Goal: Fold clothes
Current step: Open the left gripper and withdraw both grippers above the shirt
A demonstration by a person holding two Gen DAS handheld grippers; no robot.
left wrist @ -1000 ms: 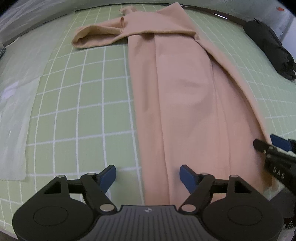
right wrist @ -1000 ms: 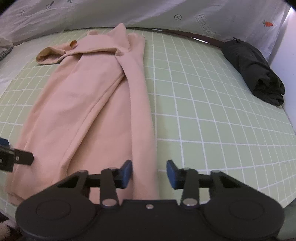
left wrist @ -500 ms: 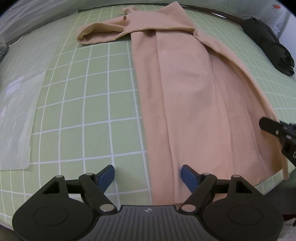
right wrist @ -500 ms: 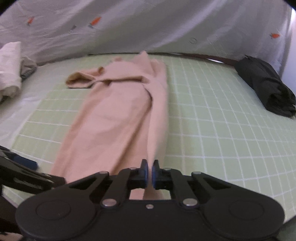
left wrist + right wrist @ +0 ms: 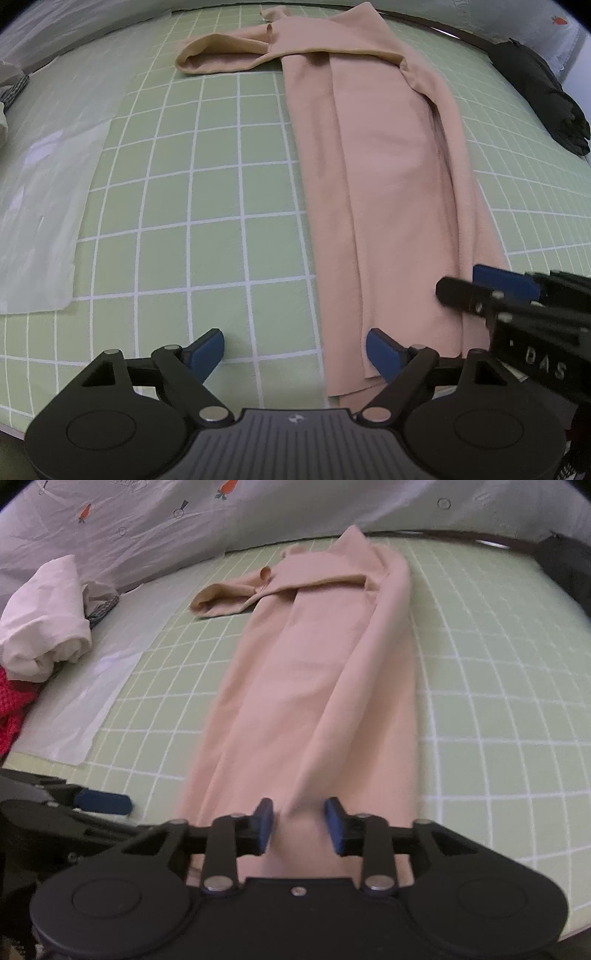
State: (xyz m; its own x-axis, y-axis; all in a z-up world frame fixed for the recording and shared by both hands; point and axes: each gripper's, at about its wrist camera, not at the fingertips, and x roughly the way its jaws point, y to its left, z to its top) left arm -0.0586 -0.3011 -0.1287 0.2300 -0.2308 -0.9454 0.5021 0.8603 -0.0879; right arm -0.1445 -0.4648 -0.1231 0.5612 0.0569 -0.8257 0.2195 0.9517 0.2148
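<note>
A long peach garment (image 5: 384,177) lies lengthwise on the green grid mat (image 5: 207,192), folded into a narrow strip, with one sleeve sticking out to the left at the far end (image 5: 221,55). My left gripper (image 5: 295,349) is open at the garment's near left corner, with only mat and hem between its fingers. My right gripper (image 5: 300,827) is open over the near end of the garment (image 5: 317,686), with a ridge of cloth between its fingers. It also shows in the left wrist view (image 5: 491,284) at the garment's right edge.
A folded black garment (image 5: 539,85) lies at the far right of the mat. A clear plastic sheet (image 5: 40,206) lies on the left. A bundle of white cloth (image 5: 44,616) and some red cloth (image 5: 11,705) lie beyond the mat's left edge.
My right gripper was shut on the garment's right edge half a second ago; now it is open and the edge lies folded inward. The left gripper has stayed open by the near hem.
</note>
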